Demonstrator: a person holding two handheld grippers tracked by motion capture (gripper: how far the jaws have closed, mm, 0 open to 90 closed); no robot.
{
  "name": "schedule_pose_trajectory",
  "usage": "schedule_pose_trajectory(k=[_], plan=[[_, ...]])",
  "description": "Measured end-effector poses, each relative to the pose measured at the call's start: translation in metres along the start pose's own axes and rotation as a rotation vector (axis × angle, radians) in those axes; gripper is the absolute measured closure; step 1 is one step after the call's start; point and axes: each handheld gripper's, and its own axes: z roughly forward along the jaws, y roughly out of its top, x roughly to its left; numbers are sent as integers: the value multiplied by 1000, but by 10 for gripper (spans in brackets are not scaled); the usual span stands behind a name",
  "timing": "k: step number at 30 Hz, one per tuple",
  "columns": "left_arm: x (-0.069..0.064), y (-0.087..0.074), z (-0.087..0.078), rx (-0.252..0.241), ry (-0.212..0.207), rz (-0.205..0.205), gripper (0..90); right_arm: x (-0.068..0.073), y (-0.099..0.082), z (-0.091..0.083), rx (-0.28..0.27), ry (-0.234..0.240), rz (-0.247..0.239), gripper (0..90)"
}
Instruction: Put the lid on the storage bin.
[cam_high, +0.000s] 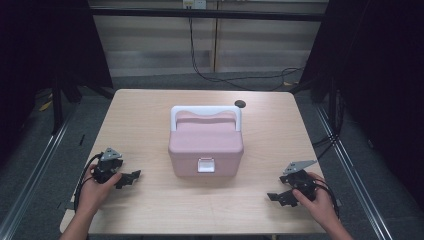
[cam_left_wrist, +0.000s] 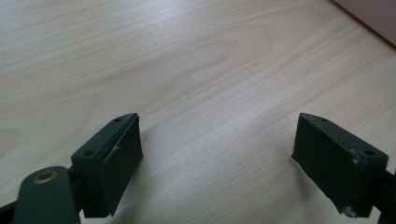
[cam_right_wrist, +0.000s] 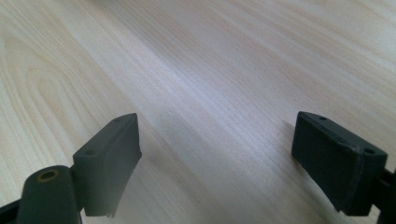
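Note:
A pink lidded box (cam_high: 205, 146) with a white handle (cam_high: 205, 111) folded to the far side and a white front latch (cam_high: 206, 165) stands in the middle of the wooden table (cam_high: 150, 115). My left gripper (cam_high: 131, 178) rests on the table to the box's left, held in a hand, jaws pointing toward the box. In the left gripper view it (cam_left_wrist: 217, 140) stands open over bare wood, and a pink corner of the box (cam_left_wrist: 373, 16) shows at top right. My right gripper (cam_high: 274, 196) lies near the front right, open, with bare wood between its fingers (cam_right_wrist: 109, 158).
A dark round hole (cam_high: 240, 104) sits in the table behind the box. Black cables (cam_high: 220, 77) run across the floor beyond the far edge. Dark frames and rails flank the table on both sides.

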Motion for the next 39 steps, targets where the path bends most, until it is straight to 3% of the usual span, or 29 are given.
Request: schedule_pose_trajectory(k=[6,13,23,39], plan=[[-1,-5,0,-29,1,23,147,2,-10,2,-69,-35,-56,150],[-2,-6,-1,-30,14,25,145,3,-15,2,-95,-56,-82,141],[-2,-6,-1,-29,17,25,144,-1,-24,4,-182,-44,-90,146],[-3,-6,-1,-29,26,23,137,-3,-23,4,-181,-47,-93,136]])
